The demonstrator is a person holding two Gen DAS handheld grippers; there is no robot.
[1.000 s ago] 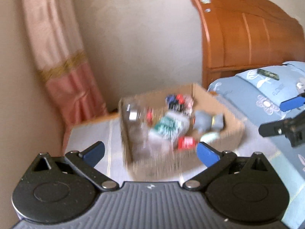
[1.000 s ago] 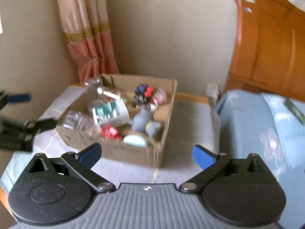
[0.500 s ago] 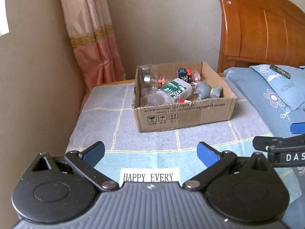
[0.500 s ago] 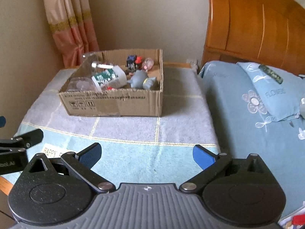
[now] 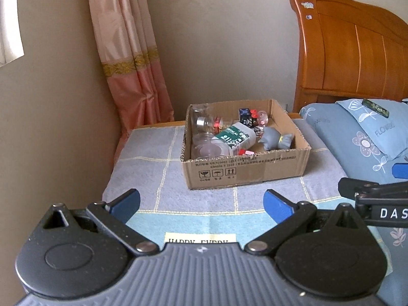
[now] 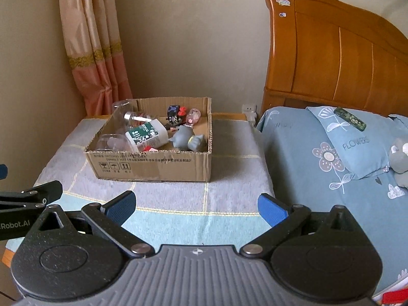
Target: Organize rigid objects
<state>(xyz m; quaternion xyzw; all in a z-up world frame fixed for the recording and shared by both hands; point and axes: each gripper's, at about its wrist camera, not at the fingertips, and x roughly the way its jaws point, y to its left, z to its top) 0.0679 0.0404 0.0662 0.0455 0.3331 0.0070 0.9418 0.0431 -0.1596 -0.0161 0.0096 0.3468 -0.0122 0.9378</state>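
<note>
Both tongs stood released and held nothing. Left gripper [image 5: 201, 202]: blue-padded fingers spread wide, hovering over the checked cloth [image 5: 158, 178]. Right gripper [image 6: 196, 205]: fingers likewise spread, beside the left one at about the same height, above the same cloth.

Item, ahead of both tongs and well apart from them: cardboard box [image 5: 244, 170], open-topped, resting on the cloth.

Contents of the box, jumbled together:
- white medical bottle [image 5: 236, 137] with green label, lying on its side near the middle;
- clear jars [image 5: 204, 123], toward the left gripper's side of the box, one upright, others tipped;
- grey toy figure [image 6: 187, 139], toward the right gripper's side, just beside the bottle;
- dark printed cube [image 6: 173, 114] and small red and pink pieces at the far wall, too small to tell apart;
- small red piece by the near wall, partly hidden.

Item, to the right of the right gripper: bed with blue flowered pillow [image 6: 352, 137] and wooden headboard [image 6: 331, 58].

Item, beyond the box to the left: pink curtain [image 5: 127, 58].
</note>
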